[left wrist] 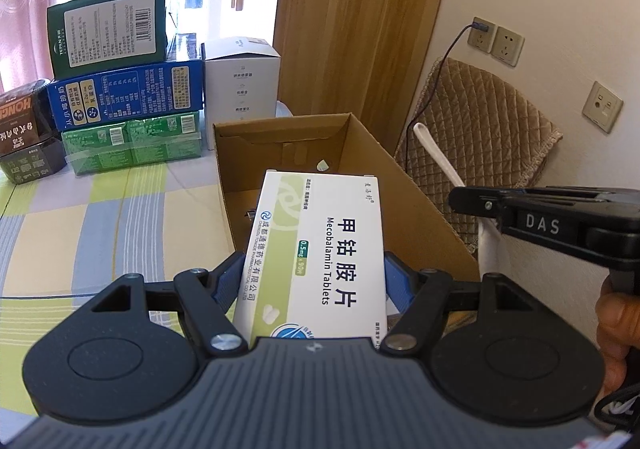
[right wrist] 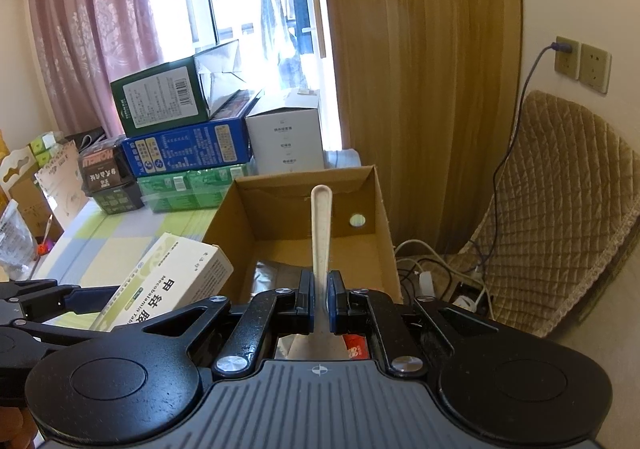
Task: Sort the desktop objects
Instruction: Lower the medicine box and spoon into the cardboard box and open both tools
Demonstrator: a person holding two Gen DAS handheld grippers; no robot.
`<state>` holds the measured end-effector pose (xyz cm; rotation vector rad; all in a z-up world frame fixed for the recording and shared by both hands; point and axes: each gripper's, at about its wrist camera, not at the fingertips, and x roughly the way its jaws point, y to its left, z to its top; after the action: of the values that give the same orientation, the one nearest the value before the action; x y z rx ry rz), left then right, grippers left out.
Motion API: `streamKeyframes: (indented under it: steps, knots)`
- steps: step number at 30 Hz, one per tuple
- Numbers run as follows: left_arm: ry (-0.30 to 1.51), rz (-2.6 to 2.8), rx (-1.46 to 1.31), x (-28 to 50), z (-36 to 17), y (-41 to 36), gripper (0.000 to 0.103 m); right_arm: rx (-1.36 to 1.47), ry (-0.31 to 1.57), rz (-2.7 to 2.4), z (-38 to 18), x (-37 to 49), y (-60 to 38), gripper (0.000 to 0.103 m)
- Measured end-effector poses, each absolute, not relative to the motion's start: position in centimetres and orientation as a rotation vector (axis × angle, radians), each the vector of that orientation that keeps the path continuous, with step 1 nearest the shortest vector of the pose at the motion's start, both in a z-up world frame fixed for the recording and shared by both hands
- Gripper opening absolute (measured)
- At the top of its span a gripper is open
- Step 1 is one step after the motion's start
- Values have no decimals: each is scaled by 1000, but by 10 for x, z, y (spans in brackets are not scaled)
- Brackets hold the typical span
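Checked green-and-blue tablecloth (left wrist: 100,209) covers the desk, with an open brown cardboard box (left wrist: 404,185) at its right edge. Left gripper (left wrist: 314,277) is clamped by its blue pads on the sides of a white-and-green Mecobalamin tablet carton (left wrist: 320,245), which is held tilted over the box's near left rim; right gripper (right wrist: 319,299) is pinched tight on a slim white plastic spoon (right wrist: 321,225), held upright with its rounded end above the box interior. Behind the box stand a white carton (left wrist: 242,89) and a stack of green, blue and dark boxes (left wrist: 128,93), then pink curtains (right wrist: 96,21), a wooden door (right wrist: 420,69), and a quilted tan chair cushion (right wrist: 560,201) beside wall sockets (right wrist: 582,63).
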<state>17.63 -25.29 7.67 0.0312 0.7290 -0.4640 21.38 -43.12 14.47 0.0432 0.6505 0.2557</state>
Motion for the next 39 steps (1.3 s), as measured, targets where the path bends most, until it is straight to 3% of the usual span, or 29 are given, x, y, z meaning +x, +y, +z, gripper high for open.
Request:
streamKeyframes:
  steps: [31,34,36,39]
  knots:
    - [759,-422,-31,194,53,-232,70,77,683,279,127,241,-418,4]
    - [756,-415,-27,193,54,-229,71,103,685,280,126,243,-420,12]
    - [755,-413,-27,192,55,-226,73,108,679,275,126,242,-422,44]
    - [752,-411,-23,189,55,-224,74,108,669,270,127,239,-423,49]
